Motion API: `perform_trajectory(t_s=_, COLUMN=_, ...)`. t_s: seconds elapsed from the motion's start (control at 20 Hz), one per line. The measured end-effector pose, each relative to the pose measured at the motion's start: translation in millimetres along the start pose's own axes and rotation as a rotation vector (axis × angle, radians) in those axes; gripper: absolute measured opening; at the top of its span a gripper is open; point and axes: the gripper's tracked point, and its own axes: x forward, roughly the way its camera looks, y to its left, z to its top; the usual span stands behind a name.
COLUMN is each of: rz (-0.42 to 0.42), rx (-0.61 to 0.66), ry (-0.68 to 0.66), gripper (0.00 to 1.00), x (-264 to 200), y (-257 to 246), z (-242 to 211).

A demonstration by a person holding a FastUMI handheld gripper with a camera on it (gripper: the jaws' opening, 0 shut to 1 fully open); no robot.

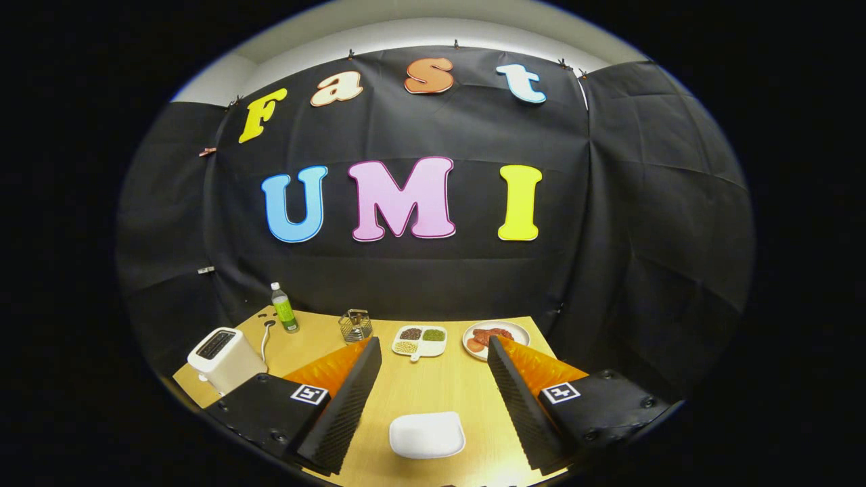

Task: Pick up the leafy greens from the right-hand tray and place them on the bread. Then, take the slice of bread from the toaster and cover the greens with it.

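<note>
**Gripper hanging open above the white plate, nothing held**

The gripper (433, 352) is hovering over a wooden table (440, 385) with its two fingers spread wide apart and nothing between them but bare tabletop and a white plate (427, 434). That plate is lying between the fingers, close to their bases, and neither finger is touching it. Whether bread is sitting on it cannot be told; its surface is reading as plain white.

Taking the white plate as the landmark: well beyond it, past the fingertips, a divided tray (419, 341) is sitting with four small compartments. The one at its far right is holding something green, which may be the leafy greens (434, 335); the others are holding dark and pale fillings too small to name. Just to the right of that tray, beyond the right fingertip, a round plate (496, 337) is carrying reddish food.

Far to the left of the white plate, outside the left finger, a white toaster (225, 359) is standing near the table's edge; any slice in its slot is too dark to make out. Behind the toaster a bottle (284, 308) with a green label is standing upright, and to its right, beyond the left fingertip, a small wire holder (355, 325) is resting.
</note>
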Motion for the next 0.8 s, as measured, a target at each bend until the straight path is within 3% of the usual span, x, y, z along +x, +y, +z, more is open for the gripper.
perform_trajectory(t_s=0.8, rz=-0.056, rx=-0.028, ry=-0.038, gripper=0.98, x=-32.5, y=44.0, z=15.7)
